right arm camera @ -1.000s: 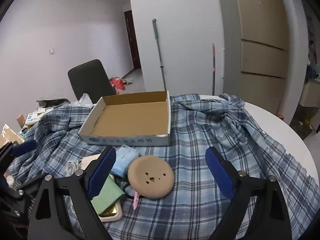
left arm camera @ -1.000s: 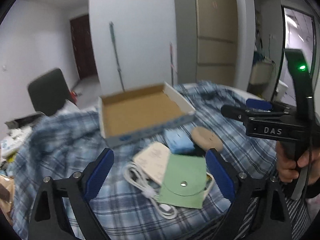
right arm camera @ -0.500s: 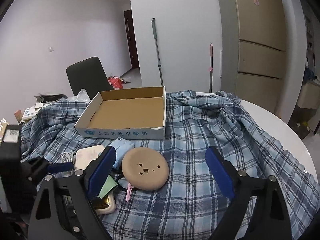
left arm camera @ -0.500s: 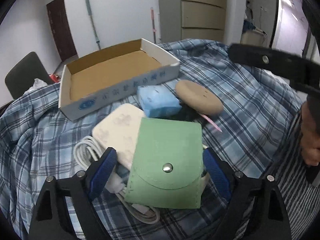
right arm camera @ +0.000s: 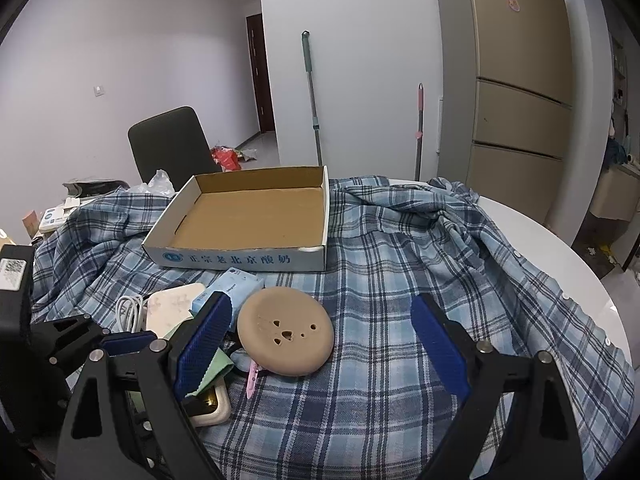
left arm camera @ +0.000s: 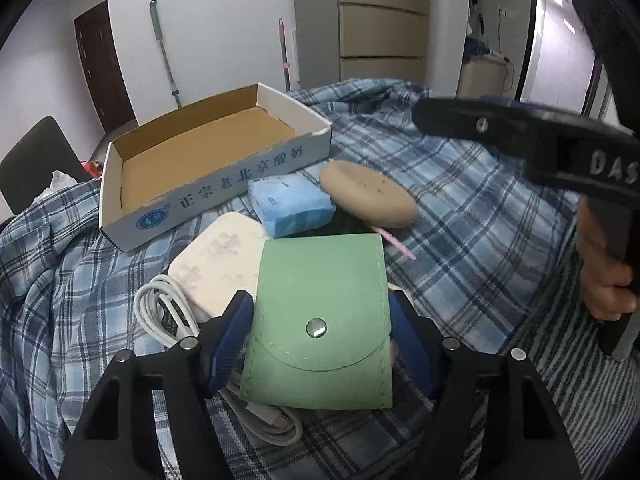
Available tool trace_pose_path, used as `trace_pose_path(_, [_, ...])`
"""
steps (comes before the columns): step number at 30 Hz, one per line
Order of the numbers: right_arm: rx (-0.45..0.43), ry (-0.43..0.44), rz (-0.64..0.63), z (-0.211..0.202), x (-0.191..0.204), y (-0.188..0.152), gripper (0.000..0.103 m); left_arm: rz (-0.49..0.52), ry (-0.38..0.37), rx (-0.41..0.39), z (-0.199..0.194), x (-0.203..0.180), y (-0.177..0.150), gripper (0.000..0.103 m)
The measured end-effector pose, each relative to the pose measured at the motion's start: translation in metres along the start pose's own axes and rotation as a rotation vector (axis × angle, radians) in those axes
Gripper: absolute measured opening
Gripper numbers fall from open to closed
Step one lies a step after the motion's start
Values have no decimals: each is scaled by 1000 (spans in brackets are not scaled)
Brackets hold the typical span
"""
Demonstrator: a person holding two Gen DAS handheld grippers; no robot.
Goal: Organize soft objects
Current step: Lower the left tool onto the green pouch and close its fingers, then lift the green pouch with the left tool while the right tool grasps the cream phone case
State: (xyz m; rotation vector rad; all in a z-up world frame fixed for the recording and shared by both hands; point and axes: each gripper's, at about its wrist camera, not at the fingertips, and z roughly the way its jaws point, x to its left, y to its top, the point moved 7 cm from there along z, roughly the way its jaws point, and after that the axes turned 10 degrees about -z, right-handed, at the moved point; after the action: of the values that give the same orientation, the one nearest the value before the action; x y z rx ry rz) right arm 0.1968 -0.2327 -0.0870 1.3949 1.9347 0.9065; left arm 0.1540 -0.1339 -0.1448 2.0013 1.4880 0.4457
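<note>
Left gripper (left arm camera: 320, 332) closing around green pouch (left arm camera: 320, 320), contact unclear, right gripper (right arm camera: 320, 340) agape

The cloth (right arm camera: 400, 280) on the table is blue and white with dark blue lines that cross in checks. The box (right arm camera: 248, 258) is white outside with blue writing and plain brown inside. The pouch (left arm camera: 324, 316) is soft green with 1 shiny silver button. Next to it, the tissue pack (left arm camera: 292, 204) is light blue. The round pad (right arm camera: 286, 330) is tan with a few small dark holes. The flat case (left arm camera: 220, 256) is cream with pale marks on it, maybe a faded picture. The cable (left arm camera: 160, 312) is white. The thin stick (left arm camera: 394, 242) is pink. Both tools have black arms, and their finger pads (right arm camera: 440, 344) are dark blue.
</note>
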Motion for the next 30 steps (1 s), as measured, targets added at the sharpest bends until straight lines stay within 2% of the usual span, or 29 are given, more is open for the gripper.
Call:
trace_pose_path(3, [-3, 2, 2, 0, 0, 0, 91, -20, -21, -43, -10, 3, 3, 71])
trace_pose_path(5, [-4, 2, 2, -1, 0, 0, 91, -25, -23, -110, -25, 5, 8, 71])
trace_pose_path(7, [-5, 3, -1, -1, 1, 0, 91, -7, -7, -182, -43, 5, 10, 71])
trace_pose_path(9, [-4, 4, -6, 0, 2, 0, 91, 22, 27, -211, -54, 7, 8, 71])
trace_pose_path(12, [1, 4, -12, 1, 3, -1, 91, -6, 51, -140, -54, 16, 0, 71])
trace_pose_path(15, [5, 4, -16, 2, 3, -1, 91, -64, 1, -56, -53, 25, -13, 71])
trace_pose_path(20, [12, 2, -16, 4, 3, -3, 91, -56, -39, 16, -44, 20, -34, 71])
trace_pose_path(25, [22, 5, -8, 6, 1, -5, 91, -59, -43, 65, -34, 18, -42, 72])
trace_pose_path(30, [23, 5, -16, 7, 3, -5, 91, -56, -30, 78, -30, 19, -44, 72])
